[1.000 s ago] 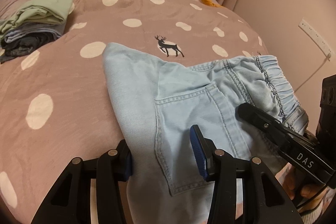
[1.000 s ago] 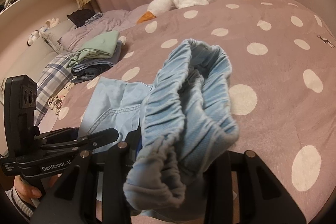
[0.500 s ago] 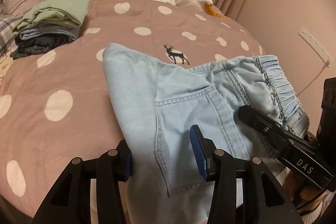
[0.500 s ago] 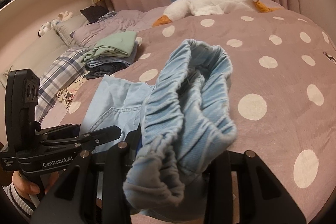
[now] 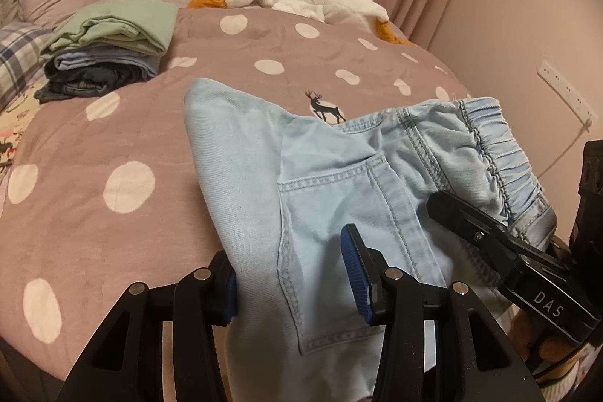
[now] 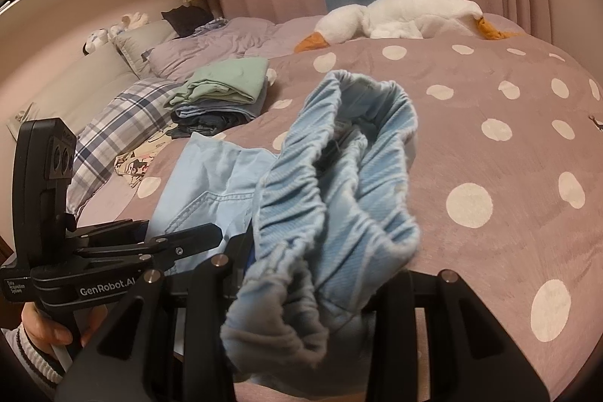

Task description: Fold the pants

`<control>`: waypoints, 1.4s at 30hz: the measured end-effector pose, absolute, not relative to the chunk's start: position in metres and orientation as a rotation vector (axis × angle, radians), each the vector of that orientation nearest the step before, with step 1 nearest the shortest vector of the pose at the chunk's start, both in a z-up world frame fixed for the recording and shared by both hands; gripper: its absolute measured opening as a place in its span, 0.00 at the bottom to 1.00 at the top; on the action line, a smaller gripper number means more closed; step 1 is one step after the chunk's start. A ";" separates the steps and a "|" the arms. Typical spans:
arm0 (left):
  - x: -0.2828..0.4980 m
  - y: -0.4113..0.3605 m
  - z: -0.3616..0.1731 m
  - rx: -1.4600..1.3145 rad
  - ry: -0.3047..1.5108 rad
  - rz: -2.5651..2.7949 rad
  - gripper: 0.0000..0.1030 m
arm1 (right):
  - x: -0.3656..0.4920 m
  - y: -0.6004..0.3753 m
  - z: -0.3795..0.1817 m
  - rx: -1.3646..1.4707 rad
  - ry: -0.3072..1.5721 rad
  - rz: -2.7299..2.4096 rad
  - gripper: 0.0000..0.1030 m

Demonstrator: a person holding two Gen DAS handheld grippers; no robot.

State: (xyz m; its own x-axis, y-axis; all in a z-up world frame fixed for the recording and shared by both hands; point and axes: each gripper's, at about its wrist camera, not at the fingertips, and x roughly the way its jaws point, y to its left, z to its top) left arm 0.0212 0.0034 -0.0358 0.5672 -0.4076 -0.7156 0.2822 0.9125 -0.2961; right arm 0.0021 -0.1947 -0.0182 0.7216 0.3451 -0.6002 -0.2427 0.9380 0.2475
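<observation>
While both hand-held grippers [image 5: 294, 274] [image 6: 312, 285] are clamping the pants [image 5: 339, 183] | waistband [image 6: 339, 183] bunching, risking slipping | folding crooked near bed [image 5: 113, 123] edge

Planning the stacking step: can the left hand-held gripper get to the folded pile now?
Probably not: the left hand-held gripper is shut on the light blue pants; the folded clothes pile lies apart, across bare bedspread.

Light-blue pants [image 5: 339, 176], white-dotted mauve blanket [image 5: 113, 123]

Light blue denim pants [image 5: 331, 198] with a gathered elastic waistband [image 6: 339, 176] and stitched back pocket, bunched and lifted at the near edge, their far corner draping onto the bedspread.
</observation>
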 end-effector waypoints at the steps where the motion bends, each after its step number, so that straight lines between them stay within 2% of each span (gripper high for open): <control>1: 0.020 0.005 -0.035 -0.156 0.877 -0.406 0.45 | 0.002 -0.194 -0.017 0.153 0.690 0.329 0.35; 42: 0.023 0.015 -0.022 -0.159 0.854 -0.394 0.45 | 0.007 -0.183 0.004 0.106 0.657 0.359 0.35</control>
